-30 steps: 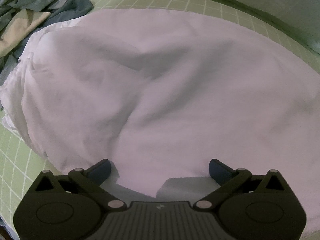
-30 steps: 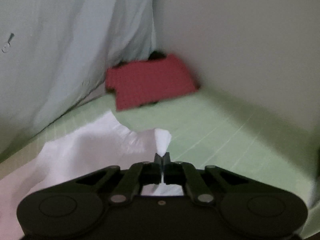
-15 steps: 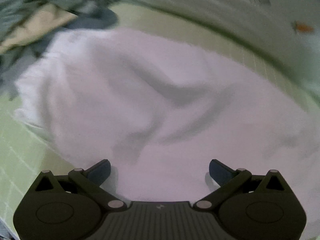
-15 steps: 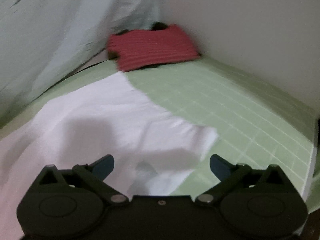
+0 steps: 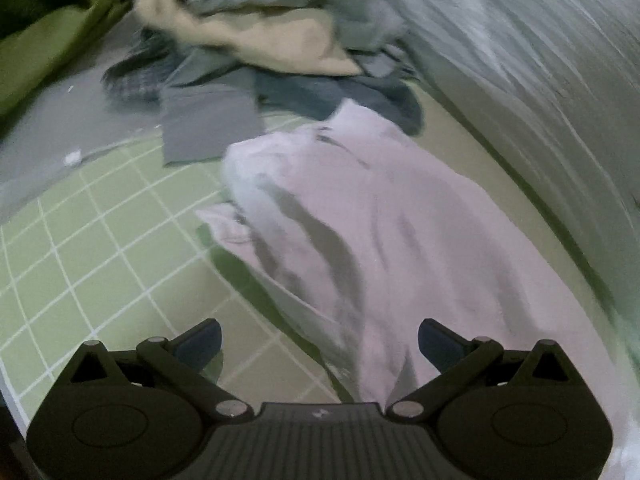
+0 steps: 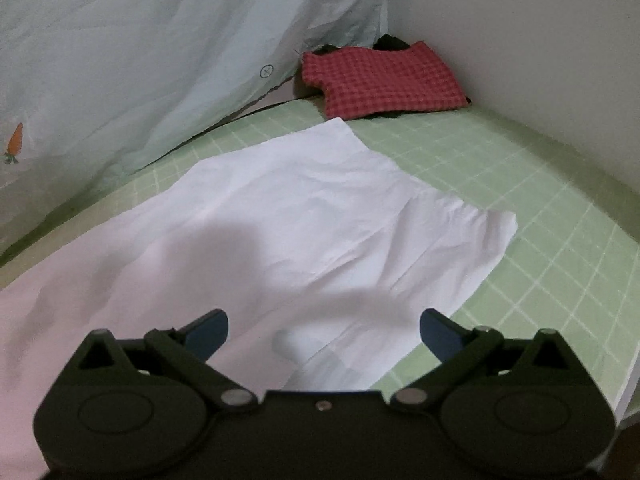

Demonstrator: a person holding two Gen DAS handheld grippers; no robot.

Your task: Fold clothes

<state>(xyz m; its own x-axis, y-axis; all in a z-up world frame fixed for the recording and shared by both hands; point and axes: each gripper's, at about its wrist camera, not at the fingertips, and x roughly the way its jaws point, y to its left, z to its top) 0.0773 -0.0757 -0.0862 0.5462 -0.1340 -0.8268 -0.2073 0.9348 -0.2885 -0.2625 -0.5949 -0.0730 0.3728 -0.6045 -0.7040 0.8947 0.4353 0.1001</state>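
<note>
The white garment (image 6: 304, 216) lies spread on the green checked bed (image 6: 520, 184), one edge near the curtain (image 6: 140, 72). Both the left hand-held gripper (image 5: 319, 344) and right hand-held gripper (image 6: 324, 334) stand wide apart, gripping nothing. A red checked cloth (image 6: 384, 80) sits folded in the bed's far corner, and a clothes pile (image 5: 260, 40) lies past the garment's other end.

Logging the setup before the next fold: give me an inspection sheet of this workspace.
Surface: green gridded sheet, partly covered.
Job's things: white garment spread flat, crumpled at its far end.
Clutter: unfolded grey and beige clothes pile; folded red checked cloth in the corner.
Grippers: left hand-held gripper open, empty; right hand-held gripper open, empty, above the garment.
Cables: nothing seen.
Surroundings: pale printed fabric; plain wall.
</note>
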